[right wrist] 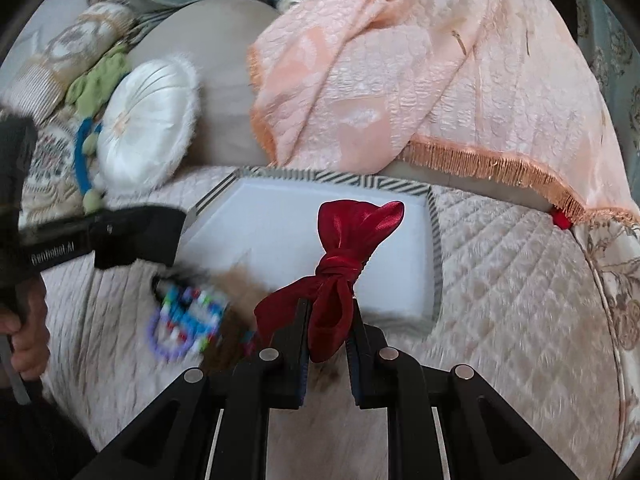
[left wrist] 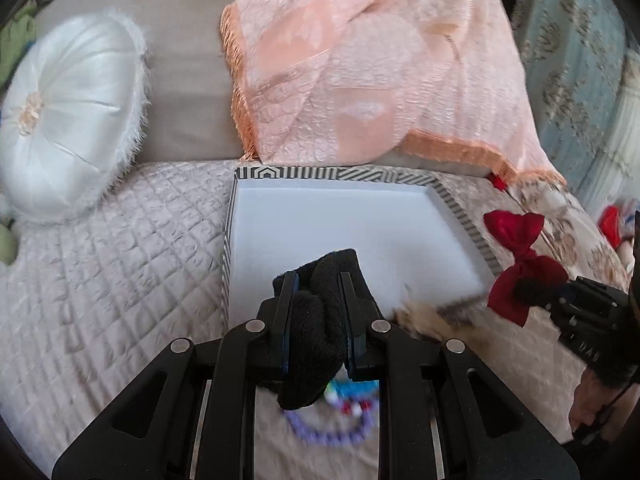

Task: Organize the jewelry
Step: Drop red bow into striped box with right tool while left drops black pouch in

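Both loads ride toward the tray (left wrist: 460, 216) on the bed (left wrist: 120, 280). The left hand-held gripper (left wrist: 318, 280) is clamped on a black scrunchie (left wrist: 320, 312), the right hand-held gripper (right wrist: 330, 304) on a red bow (right wrist: 344, 248). Best to carry each well over the striped rim before letting go, bow at one side, scrunchie at the other. The beads (right wrist: 188, 316) lie beside the tray.

Each hand-held gripper (left wrist: 318, 280) (right wrist: 330, 304) is matte black — angular linkage arms pinned with round silver rivets, blue pads lining the fingers (left wrist: 289, 300). White lettering marks the body — partly blurred.
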`<move>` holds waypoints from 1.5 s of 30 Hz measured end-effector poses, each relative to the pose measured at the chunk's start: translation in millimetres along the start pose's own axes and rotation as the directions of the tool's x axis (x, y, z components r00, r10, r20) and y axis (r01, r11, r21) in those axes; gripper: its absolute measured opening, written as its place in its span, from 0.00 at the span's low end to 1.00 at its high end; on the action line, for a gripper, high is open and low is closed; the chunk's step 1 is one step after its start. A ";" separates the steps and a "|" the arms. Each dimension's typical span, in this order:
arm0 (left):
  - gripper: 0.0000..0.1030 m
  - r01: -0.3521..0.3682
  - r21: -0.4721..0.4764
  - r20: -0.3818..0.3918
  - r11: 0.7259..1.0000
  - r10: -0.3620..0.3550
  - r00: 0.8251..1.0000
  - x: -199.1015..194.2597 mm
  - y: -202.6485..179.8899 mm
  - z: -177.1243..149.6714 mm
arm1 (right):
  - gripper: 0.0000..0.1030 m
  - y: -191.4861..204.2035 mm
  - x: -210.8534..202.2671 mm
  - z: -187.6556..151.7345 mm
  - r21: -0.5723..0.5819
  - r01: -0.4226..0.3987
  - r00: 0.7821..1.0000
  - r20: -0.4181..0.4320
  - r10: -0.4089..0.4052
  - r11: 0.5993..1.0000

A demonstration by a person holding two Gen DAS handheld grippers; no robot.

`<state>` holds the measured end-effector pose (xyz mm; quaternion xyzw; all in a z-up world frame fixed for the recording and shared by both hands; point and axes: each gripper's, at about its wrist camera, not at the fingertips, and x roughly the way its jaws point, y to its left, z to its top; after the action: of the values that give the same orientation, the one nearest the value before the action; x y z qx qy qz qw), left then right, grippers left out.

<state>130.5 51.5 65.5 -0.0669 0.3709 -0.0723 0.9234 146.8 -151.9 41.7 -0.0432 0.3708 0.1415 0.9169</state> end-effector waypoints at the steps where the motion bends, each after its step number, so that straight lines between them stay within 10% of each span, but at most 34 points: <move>1: 0.16 0.001 -0.012 -0.005 1.000 -0.001 1.000 7.4 4.5 1.0 | 0.15 -5.1 6.5 4.7 0.013 -0.006 1.000 -0.001 0.006 1.000; 16: 0.26 -0.082 -0.060 -0.103 0.995 0.075 0.992 85.3 19.2 0.7 | 0.14 -56.5 101.1 5.2 0.115 0.033 0.978 -0.206 -0.009 0.993; 20: 0.57 -0.135 -0.067 -0.100 0.989 0.128 0.987 83.0 21.0 -2.7 | 0.15 -60.7 98.1 4.5 0.120 0.042 0.980 -0.200 -0.017 0.992; 31: 0.60 -0.100 -0.111 -0.069 0.989 0.093 0.993 60.8 29.1 3.5 | 0.26 -78.7 71.9 9.2 0.246 -0.027 0.995 -0.090 0.051 0.969; 45: 0.60 -0.131 -0.164 -0.101 0.978 0.115 0.988 -4.0 32.7 -31.2 | 0.42 8.5 19.3 -16.0 -0.040 -0.216 0.976 -0.041 0.214 0.976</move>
<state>108.6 82.1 40.1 -0.1192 0.4210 0.0139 0.8991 146.9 -142.3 16.9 -0.0259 0.3869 0.2472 0.8880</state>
